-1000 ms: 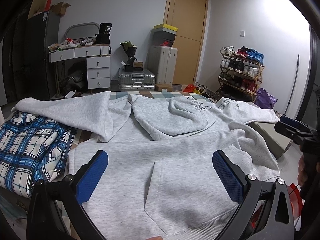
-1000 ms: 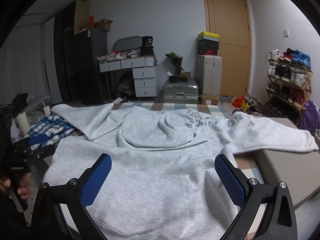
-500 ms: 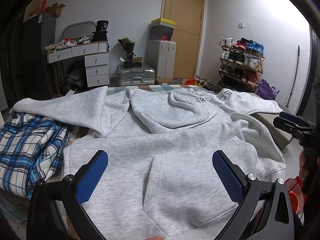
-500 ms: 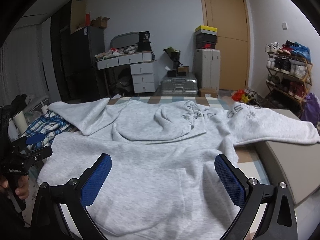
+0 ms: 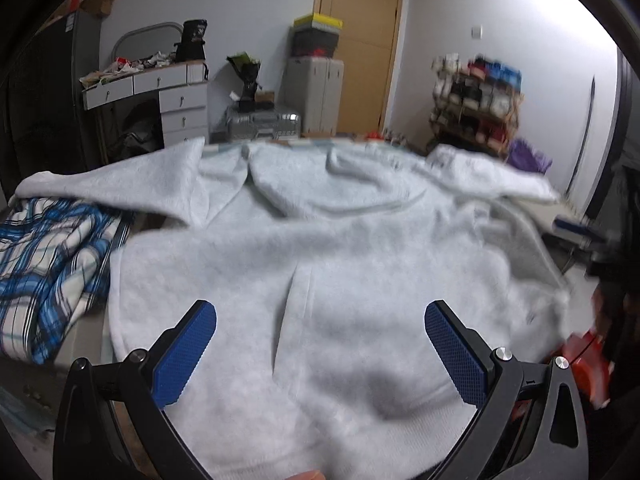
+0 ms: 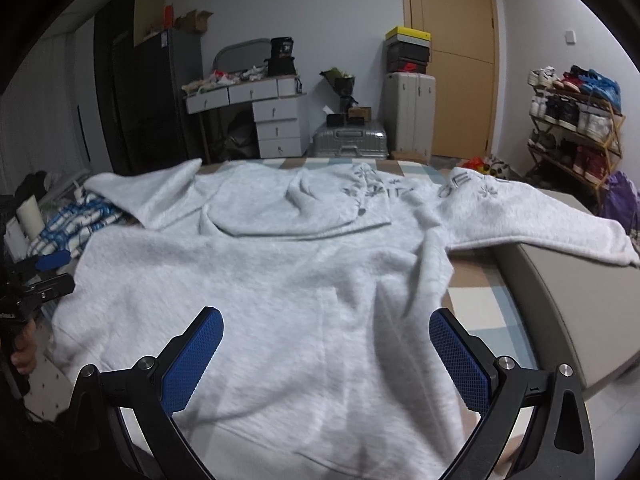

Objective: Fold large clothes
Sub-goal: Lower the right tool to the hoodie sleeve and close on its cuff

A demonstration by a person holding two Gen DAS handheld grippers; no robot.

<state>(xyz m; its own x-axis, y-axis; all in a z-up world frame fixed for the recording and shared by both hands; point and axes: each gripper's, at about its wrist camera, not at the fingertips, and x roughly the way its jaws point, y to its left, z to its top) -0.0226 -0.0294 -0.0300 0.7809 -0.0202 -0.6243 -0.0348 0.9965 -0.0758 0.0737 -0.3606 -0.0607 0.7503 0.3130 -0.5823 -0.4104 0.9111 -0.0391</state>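
Both grippers now lower over the grey hoodie (image 6: 280, 280), left gripper (image 5: 320, 344) and right gripper (image 6: 326, 354) spread, empty

Soft matt grey fleece hoodie (image 6: 280, 264) lay beneath the left tongs (image 5: 320, 344) and right tongs (image 6: 326, 354), their blue pads (image 6: 192, 360) rubbery and dimpled, black matt plastic arms, woven plaid cloth (image 5: 44, 264) left of them.

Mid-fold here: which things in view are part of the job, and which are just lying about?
Job: grey hoodie, spread flat; left gripper and right gripper, both open above its hem.

Lying about: blue plaid garment, silver suitcase, shoe rack, white drawers.
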